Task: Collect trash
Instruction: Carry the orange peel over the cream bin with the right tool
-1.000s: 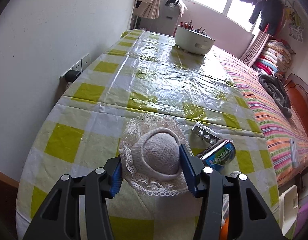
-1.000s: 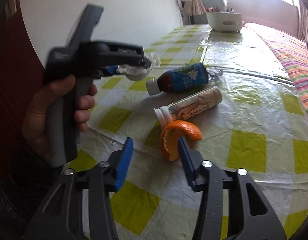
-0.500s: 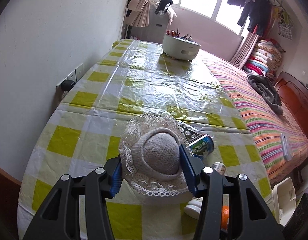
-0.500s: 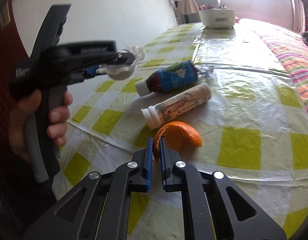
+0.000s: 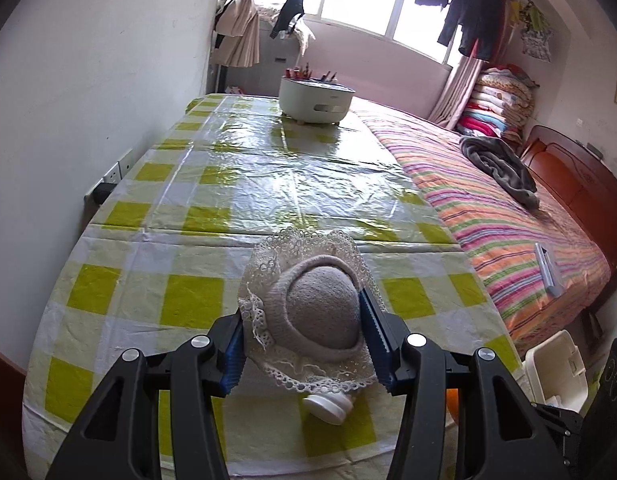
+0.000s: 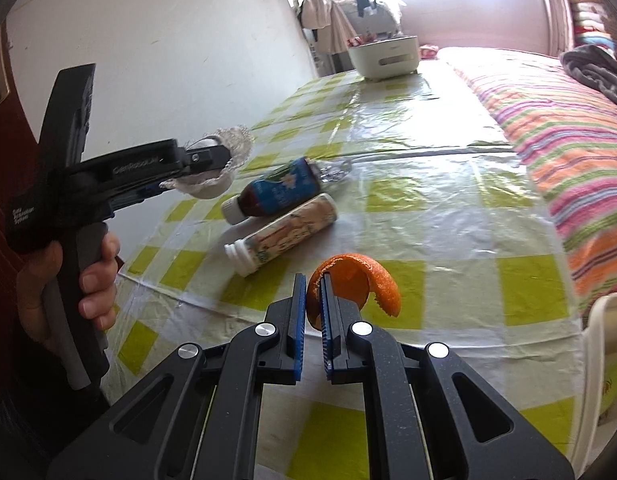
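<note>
My right tongs (image 6: 313,304) pinch the orange peel (image 6: 356,284) by one edge; it is light, stiff and curled, so an edge grip suits it. My left tongs (image 5: 302,344) clamp a soft lace-trimmed cup (image 5: 308,316), easily crushed. Two bottles (image 6: 284,216) lie beyond the right tongs. The bench (image 6: 448,200) edge and a white bin (image 6: 604,344) sit just right, open room.

"GenRobot.AI" lettering on the left claw (image 6: 212,156) body, small white print below it illegible
</note>
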